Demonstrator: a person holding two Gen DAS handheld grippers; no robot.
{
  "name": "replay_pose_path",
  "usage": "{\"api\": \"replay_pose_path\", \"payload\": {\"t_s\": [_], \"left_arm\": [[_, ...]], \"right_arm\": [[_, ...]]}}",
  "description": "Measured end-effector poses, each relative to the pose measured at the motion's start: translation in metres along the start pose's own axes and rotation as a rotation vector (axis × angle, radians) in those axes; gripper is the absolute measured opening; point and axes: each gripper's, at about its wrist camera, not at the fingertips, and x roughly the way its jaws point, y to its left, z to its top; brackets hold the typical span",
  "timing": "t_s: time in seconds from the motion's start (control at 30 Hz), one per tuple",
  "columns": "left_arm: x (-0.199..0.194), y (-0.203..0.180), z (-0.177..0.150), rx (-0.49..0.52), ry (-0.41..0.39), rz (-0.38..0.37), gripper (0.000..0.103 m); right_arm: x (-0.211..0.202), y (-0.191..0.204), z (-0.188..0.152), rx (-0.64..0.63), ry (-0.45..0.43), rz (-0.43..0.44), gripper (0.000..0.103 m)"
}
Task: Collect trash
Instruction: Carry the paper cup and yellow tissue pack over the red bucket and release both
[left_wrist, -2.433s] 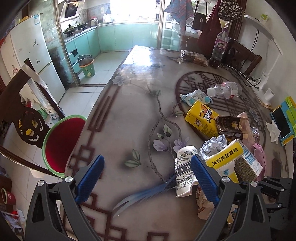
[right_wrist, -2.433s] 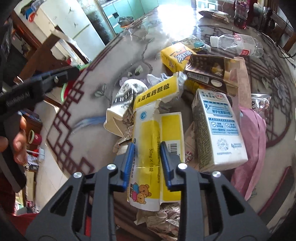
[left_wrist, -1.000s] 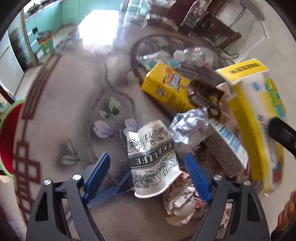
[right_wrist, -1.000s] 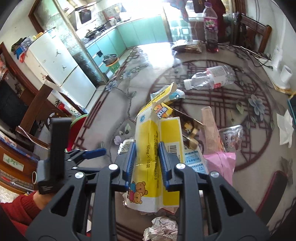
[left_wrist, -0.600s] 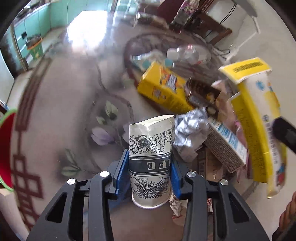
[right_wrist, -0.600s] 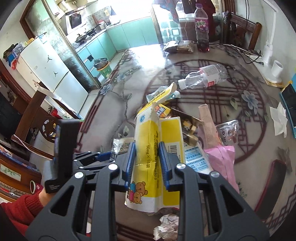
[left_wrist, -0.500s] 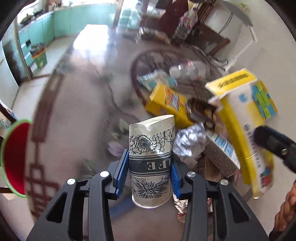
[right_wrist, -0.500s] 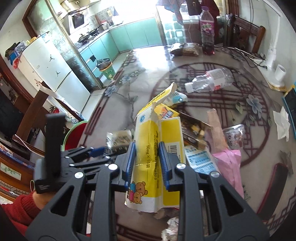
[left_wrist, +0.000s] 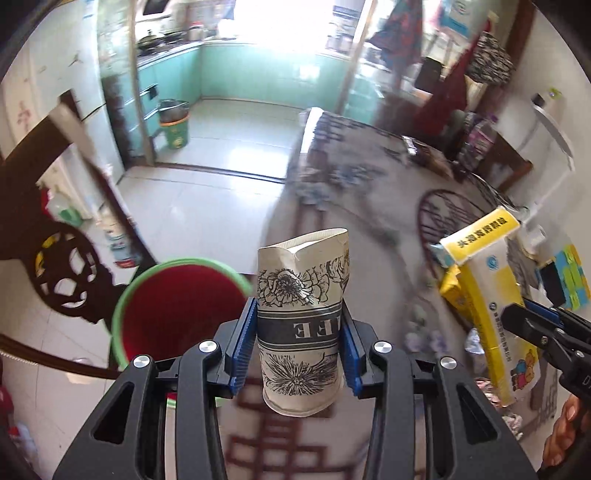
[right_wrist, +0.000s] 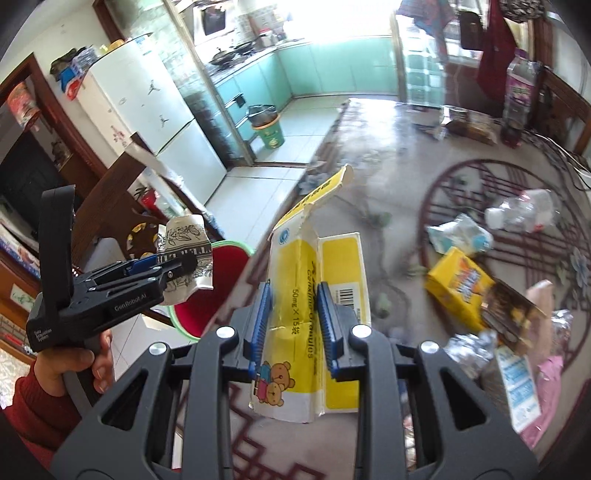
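My left gripper (left_wrist: 300, 338) is shut on a crushed paper cup (left_wrist: 301, 295) with black flower print, held above the table's near left edge. A red bin with a green rim (left_wrist: 177, 295) stands on the floor just left of the cup. My right gripper (right_wrist: 294, 321) is shut on a torn yellow and white medicine box (right_wrist: 314, 295), lifted over the table. The right wrist view shows the left gripper (right_wrist: 162, 267) with the cup (right_wrist: 186, 240) over the bin (right_wrist: 218, 280). The yellow box (left_wrist: 487, 280) appears at the right of the left wrist view.
More trash lies on the patterned table (right_wrist: 388, 147): a yellow carton (right_wrist: 458, 284), a clear plastic bottle (right_wrist: 524, 212), a crumpled wrapper (right_wrist: 458, 234), foil and a pink bag (right_wrist: 546, 373). A dark wooden chair (left_wrist: 62, 236) stands behind the bin. A small green bin (right_wrist: 269, 131) sits by the kitchen.
My left gripper closed on the paper cup, lifted it and swung left towards the red bin. My right gripper carried the yellow box left as well.
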Motion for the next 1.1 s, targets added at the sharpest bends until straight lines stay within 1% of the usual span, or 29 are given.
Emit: {"api": "replay_pose_path", "payload": {"t_s": [0.17,0.3,0.4,0.57,0.83,0.9,0.93,0.97,1.03,1.1], "left_arm": [[0.004,0.053,0.001,-0.066,0.005,0.068,0.038],[0.004,0.088,0.001,-0.096,0.009,0.099,0.038],[0.011,0.105,0.001,-0.107,0.021,0.108,0.039],[0.021,0.123,0.001,-0.109,0.043,0.11,0.039],[0.031,0.131,0.007,-0.088,0.059,0.096,0.039],[0.032,0.131,0.01,-0.082,0.06,0.103,0.041],[0.032,0.131,0.011,-0.086,0.056,0.107,0.042],[0.032,0.132,0.012,-0.092,0.052,0.101,0.043],[0.032,0.132,0.013,-0.093,0.052,0.096,0.044],[0.032,0.131,0.014,-0.087,0.051,0.095,0.049]], "right_arm": [[0.036,0.042,0.011,-0.042,0.043,0.055,0.026],[0.071,0.07,0.017,-0.069,0.091,0.086,0.026],[0.096,0.089,0.02,-0.087,0.129,0.099,0.026],[0.12,0.113,0.027,-0.103,0.155,0.101,0.027],[0.129,0.132,0.037,-0.131,0.141,0.081,0.028],[0.128,0.135,0.038,-0.136,0.129,0.053,0.033],[0.127,0.136,0.039,-0.137,0.124,0.043,0.041],[0.124,0.136,0.04,-0.136,0.112,0.037,0.044],[0.122,0.137,0.042,-0.134,0.102,0.039,0.044],[0.12,0.137,0.044,-0.132,0.094,0.037,0.044]]}}
